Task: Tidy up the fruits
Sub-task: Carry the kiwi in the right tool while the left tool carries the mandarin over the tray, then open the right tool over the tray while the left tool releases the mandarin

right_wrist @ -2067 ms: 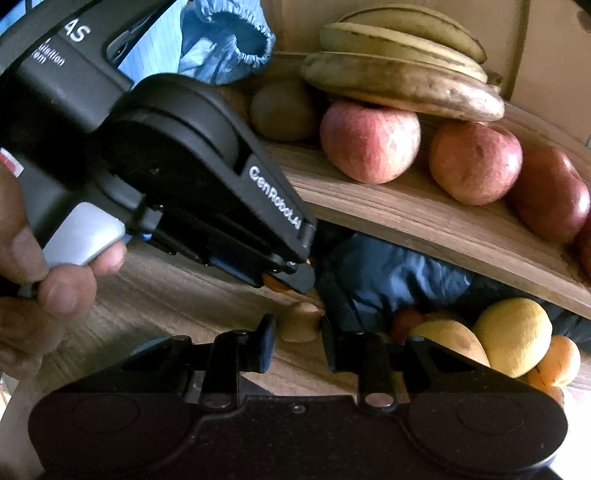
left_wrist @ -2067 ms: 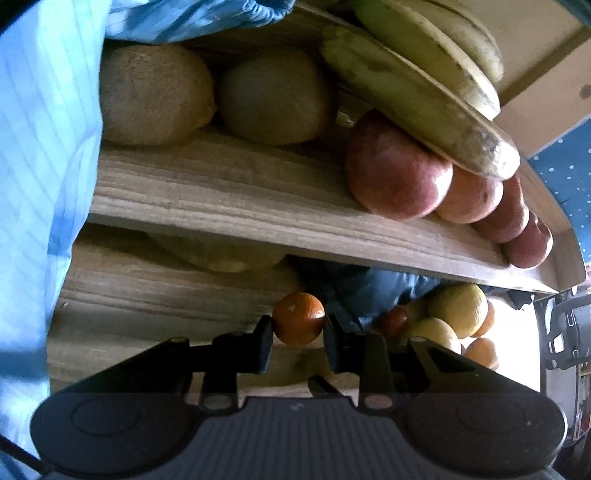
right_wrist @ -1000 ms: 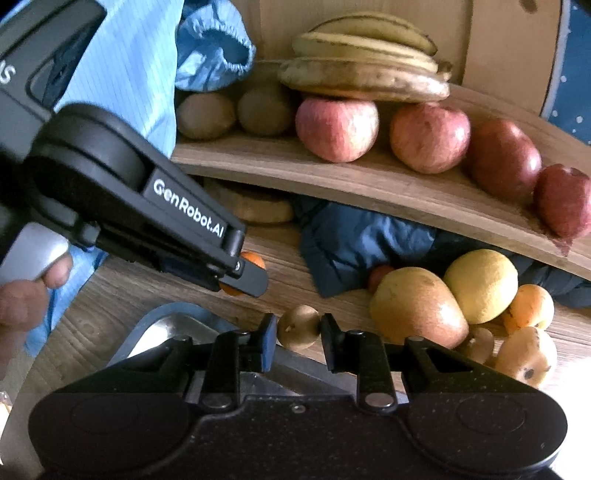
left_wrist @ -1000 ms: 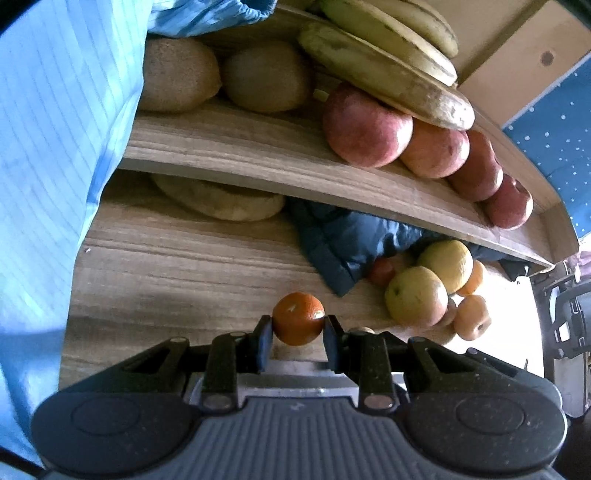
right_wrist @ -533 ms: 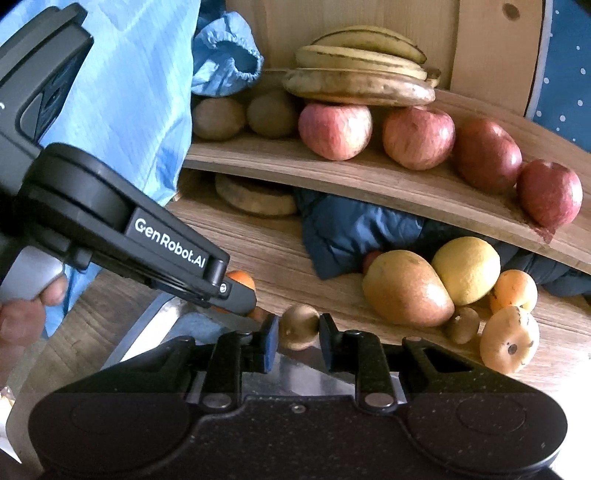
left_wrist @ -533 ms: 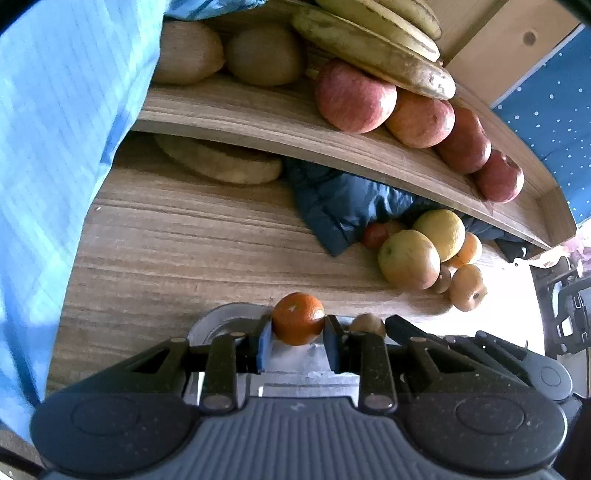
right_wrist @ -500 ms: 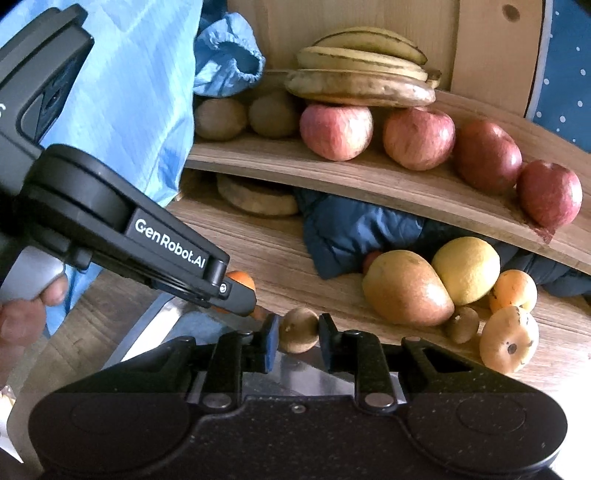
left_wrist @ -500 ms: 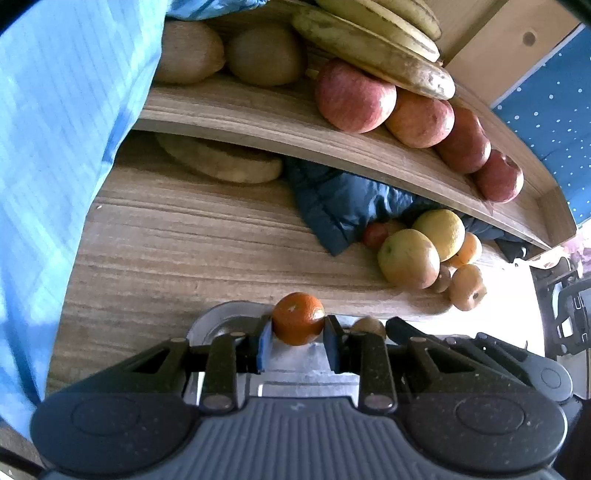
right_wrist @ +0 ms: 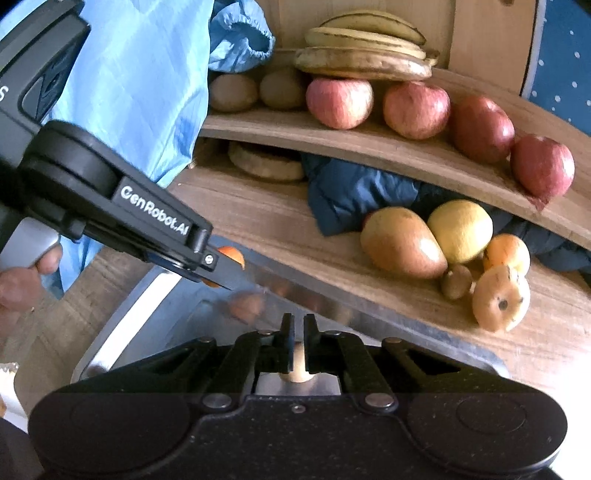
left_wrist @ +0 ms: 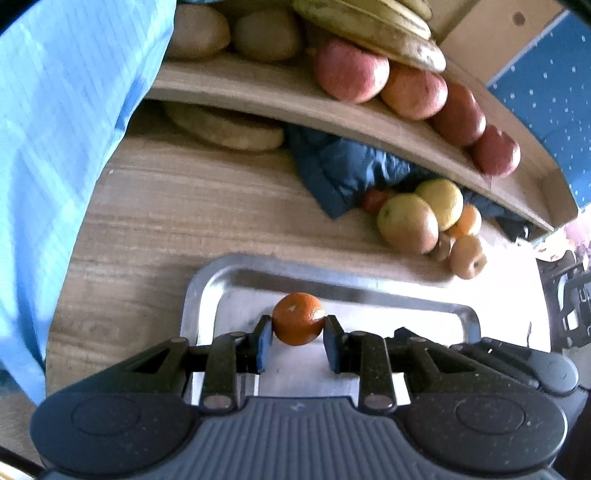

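Home kitchen corner, likely. Wooden shelf (right_wrist: 388, 155) stacked with apples (right_wrist: 339, 102) and bananas (right_wrist: 364, 61). Metal tray (left_wrist: 229, 273) on wood counter (left_wrist: 177, 206).

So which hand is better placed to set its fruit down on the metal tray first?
Left. Its gripper holds the small orange over the silver metal tray.

Wood-grain tabletop (left_wrist: 177, 206) fills the middle, grain running across; bright light washes it out toward 4 o'clock. A curved wooden shelf (right_wrist: 406, 155) arcs from 10 o'clock to 3 o'clock, a plain wooden back panel (right_wrist: 480, 33) rising behind it at 12 to 1 o'clock. Blue wall with small white dots (left_wrist: 554, 99) at 2 o'clock; dark blue padded cloth (right_wrist: 351, 195) bunched under the shelf just right of centre, pale blue fabric (left_wrist: 66, 122) hanging at 9 to 11 o'clock.
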`<state>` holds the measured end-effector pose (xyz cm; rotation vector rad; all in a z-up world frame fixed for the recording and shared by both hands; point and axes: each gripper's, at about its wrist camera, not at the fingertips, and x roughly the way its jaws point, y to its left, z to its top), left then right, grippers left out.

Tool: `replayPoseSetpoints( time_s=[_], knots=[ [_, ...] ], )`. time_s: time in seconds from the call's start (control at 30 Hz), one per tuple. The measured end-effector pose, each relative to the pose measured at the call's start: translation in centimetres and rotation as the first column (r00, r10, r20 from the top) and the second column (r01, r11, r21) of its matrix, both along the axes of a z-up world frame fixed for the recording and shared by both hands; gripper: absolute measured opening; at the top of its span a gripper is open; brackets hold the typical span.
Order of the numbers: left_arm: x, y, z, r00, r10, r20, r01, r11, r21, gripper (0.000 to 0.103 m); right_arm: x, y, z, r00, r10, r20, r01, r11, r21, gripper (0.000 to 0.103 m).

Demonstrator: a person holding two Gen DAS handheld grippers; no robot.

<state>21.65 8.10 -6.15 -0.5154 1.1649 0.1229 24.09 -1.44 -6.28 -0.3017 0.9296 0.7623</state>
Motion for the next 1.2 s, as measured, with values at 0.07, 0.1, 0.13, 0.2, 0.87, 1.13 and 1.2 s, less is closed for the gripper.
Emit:
replayPoseSetpoints(
  time_s=[0.07,0.1,0.13,0.2,0.87,1.13,1.2],
  knots=[
    [-0.5,-0.2,-0.2,1.000,-0.006,-0.014,0.006,1.000,0.004,0.032,-0.4,-0.3,0.2,1.000,0.002,-0.007,-0.002,1.000,0.002,0.011],
    [-0.8,-0.3,-0.4,1.000,-0.008,-0.021,0.008,1.000,0.007,0.032,-0.6,-0.5,0.3,1.000,0.002,-0.010,-0.002,1.000,0.003,0.013],
    [-1.0,-0.5,-0.5,1.000,-0.009,-0.028,0.009,1.000,0.009,0.032,-0.8,-0.8,0.4,1.000,0.004,-0.014,-0.004,1.000,0.005,0.014],
    [-1.5,-0.7,-0.7,0.999,-0.009,-0.041,0.010,1.000,0.014,0.032,-1.1,-1.3,0.6,1.000,0.005,-0.020,-0.005,1.000,0.008,0.017],
    [-4.2,-3.5,-0.5,0.996,0.023,-0.091,-0.016,0.997,0.081,0.046,-4.0,-8.3,2.8,0.998,-0.026,-0.063,0.028,0.999,0.025,0.060],
    [-5.5,-4.6,0.7,0.995,0.037,-0.097,-0.026,0.993,0.112,0.079,-4.6,-10.6,3.3,0.995,-0.028,-0.096,0.032,0.998,0.045,0.089],
    [-6.0,-4.9,1.1,0.994,0.036,-0.101,-0.024,0.993,0.115,0.086,-4.8,-11.1,3.4,0.994,-0.021,-0.109,0.026,0.999,0.047,0.094]
  ],
)
